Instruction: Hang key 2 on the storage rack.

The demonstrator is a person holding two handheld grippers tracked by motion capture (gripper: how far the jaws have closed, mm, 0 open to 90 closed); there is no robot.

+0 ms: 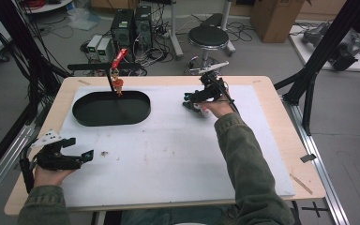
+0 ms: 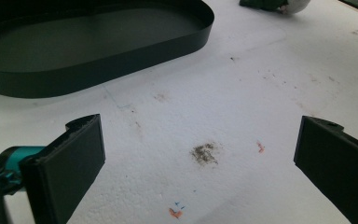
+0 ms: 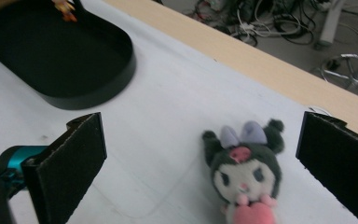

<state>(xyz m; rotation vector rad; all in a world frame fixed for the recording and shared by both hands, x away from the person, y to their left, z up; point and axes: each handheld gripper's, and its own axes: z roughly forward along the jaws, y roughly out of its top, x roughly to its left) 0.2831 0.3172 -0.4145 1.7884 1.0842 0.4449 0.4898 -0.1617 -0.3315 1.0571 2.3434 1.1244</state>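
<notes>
Black tray at upper left holds nothing of the job yet. The plush toy lies lower right, between the spread jaws of the right gripper, ungrasped. Left gripper idles, spread.

White mat covers most of the table; bare table edge runs around it. Oval tray sits on the mat, upper left of centre in the high view. Plush toy lies on the mat right of the tray, upper centre, well apart from it. Right gripper is over the toy, same spot. In the right gripper view the plush toy lies lower right between the jaws, tray upper left. Left gripper is at the lower left of the high view, at the mat's left edge, in front of the tray. In the left gripper view the tray is upper left. Stool and computer boxes stand on the floor behind the table, top of frame.
</notes>
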